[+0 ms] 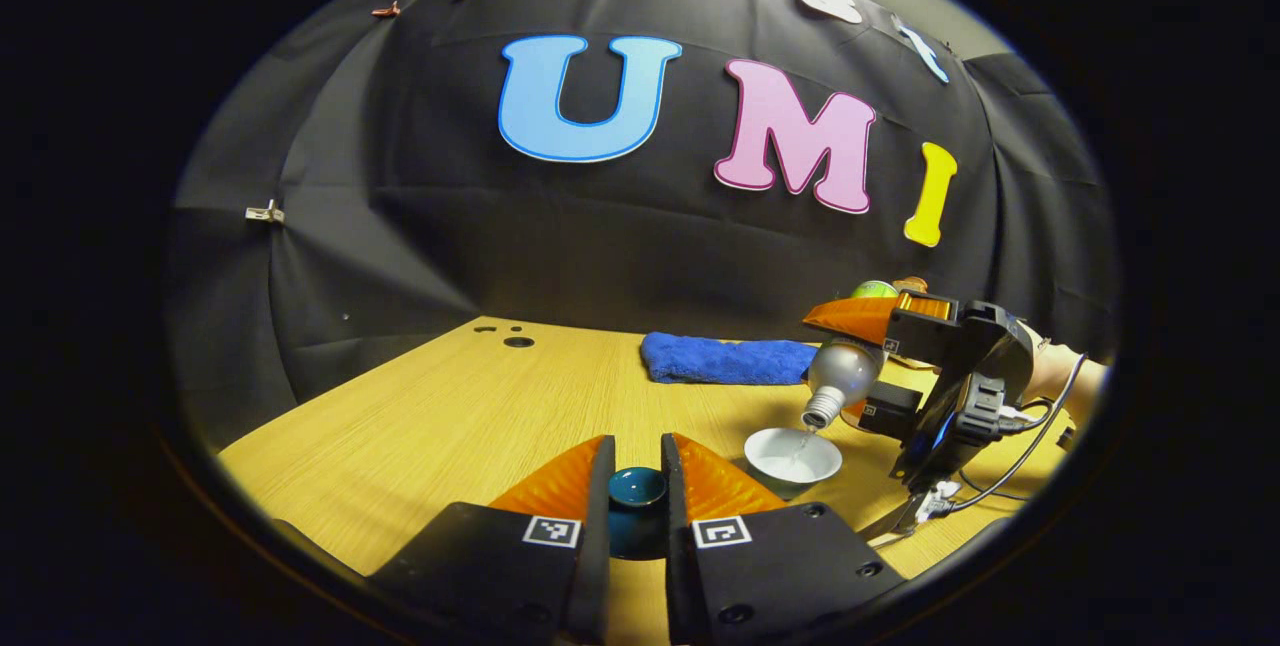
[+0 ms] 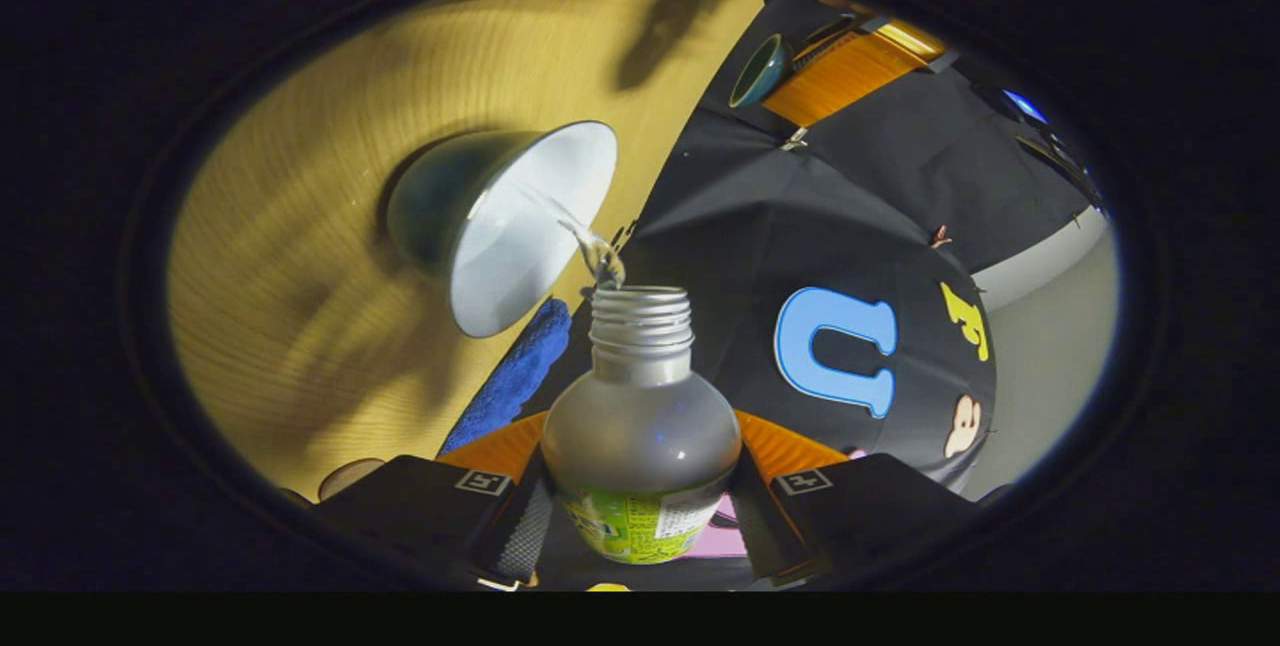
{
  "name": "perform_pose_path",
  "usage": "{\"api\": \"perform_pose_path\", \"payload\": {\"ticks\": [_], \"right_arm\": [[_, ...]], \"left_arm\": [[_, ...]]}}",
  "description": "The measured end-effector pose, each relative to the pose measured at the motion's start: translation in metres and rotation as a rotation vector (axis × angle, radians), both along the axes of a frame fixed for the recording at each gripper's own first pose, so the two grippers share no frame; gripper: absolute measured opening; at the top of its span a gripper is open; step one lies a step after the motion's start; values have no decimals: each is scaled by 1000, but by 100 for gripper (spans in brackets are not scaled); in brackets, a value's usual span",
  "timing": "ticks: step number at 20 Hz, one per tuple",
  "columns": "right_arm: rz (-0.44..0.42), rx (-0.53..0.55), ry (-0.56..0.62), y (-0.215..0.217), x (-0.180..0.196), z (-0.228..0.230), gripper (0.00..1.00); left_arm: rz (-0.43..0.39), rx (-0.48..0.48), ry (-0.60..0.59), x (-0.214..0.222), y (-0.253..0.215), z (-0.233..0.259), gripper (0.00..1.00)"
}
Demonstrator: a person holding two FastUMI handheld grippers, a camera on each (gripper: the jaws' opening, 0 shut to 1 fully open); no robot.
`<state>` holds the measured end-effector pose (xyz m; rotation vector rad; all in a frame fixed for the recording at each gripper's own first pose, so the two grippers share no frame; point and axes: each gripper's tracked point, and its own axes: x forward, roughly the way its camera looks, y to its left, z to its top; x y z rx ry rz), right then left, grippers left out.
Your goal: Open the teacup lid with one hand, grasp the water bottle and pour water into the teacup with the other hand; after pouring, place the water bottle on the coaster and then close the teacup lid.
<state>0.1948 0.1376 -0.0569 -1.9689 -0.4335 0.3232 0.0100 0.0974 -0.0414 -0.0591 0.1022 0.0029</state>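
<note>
- The right gripper (image 2: 640, 486) was clamped on the water bottle (image 2: 640, 426), a clear bottle with a green label, tipped uncapped over the teacup (image 2: 520, 226).
- Water trickled into the white-lined, dark-sided teacup on the wooden table (image 1: 420, 416).
- The left gripper (image 1: 637, 486) pinched the dark teal teacup lid (image 1: 637, 488) beside the cup.

bottle (image 1: 843, 373) tilted above teacup (image 1: 793, 455) | towel (image 1: 727, 360) behind | lid (image 1: 637, 488) left
</note>
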Motion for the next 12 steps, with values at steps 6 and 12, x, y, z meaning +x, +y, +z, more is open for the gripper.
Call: {"api": "perform_pose_path", "payload": {"ticks": [6, 12], "right_arm": [[7, -26, -25, 6, 0, 12, 80], [16, -64, -47, 5, 2, 15, 77]], "left_arm": [[-6, 4, -19, -5, -2, 9, 27], [-12, 2, -22, -7, -5, 11, 27]]}}
